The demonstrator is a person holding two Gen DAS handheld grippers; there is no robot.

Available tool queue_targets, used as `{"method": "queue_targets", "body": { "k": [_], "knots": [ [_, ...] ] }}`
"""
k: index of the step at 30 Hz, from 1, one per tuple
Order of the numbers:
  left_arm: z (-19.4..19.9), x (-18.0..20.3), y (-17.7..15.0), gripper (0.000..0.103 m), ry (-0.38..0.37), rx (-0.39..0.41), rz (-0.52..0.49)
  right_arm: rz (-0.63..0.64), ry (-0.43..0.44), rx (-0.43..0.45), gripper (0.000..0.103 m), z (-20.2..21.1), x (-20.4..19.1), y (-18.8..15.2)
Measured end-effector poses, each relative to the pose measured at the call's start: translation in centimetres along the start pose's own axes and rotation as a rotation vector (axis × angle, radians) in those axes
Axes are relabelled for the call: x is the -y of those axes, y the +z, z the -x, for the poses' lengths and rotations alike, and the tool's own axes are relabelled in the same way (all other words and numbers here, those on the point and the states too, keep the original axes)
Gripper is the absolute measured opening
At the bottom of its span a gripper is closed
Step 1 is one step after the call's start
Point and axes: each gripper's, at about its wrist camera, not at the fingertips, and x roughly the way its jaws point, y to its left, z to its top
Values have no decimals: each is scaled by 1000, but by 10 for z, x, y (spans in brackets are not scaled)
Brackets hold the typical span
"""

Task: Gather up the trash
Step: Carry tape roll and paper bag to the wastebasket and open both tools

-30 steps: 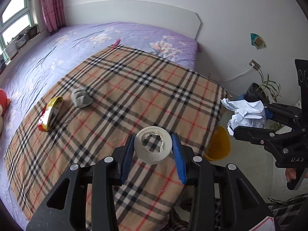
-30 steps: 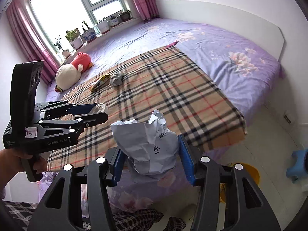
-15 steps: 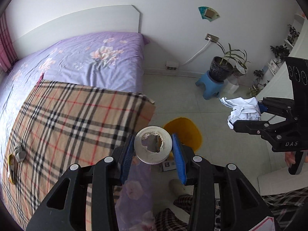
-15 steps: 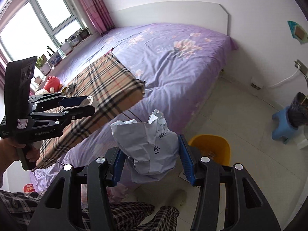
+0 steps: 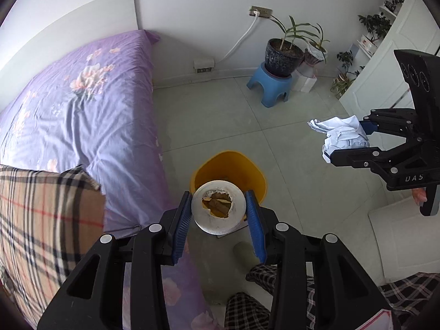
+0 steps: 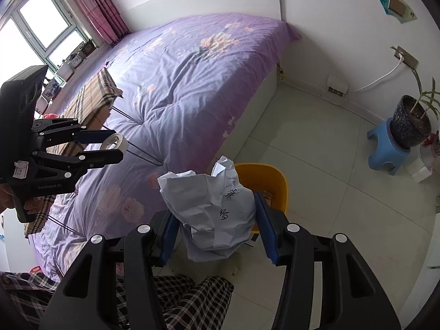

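Light: soft daylight from the window (image 6: 46,35), upper left of the right wrist view, blown out white.
Shadows: faint.
Focus: sharp, no blur.
Edges: fisheye bending, dark corners.

Yellow bin (image 5: 228,173); white ring (image 5: 218,210); white paper (image 6: 211,206) with dark scribbles; blue pads (image 5: 254,220) on black grippers; purple floral sheet (image 6: 192,82); tan plaid blanket (image 5: 41,220); blue stool (image 5: 271,85); pink curtain (image 6: 96,5).
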Motion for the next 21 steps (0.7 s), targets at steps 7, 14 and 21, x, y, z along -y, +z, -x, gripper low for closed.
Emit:
{"method": "queue_targets", "body": {
  "k": [7,14,21],
  "knots": [
    [-63,9,10,39,-23,-91,-37,29,3,-94,54,-51,37,-9],
    [-132,7,11,39,-33,-184,-32,72,2,-185,54,-123,62,-14],
    [-198,11,8,39,-50,-271,-26,35,11,-264,54,-195,90,-19]
  ]
}}
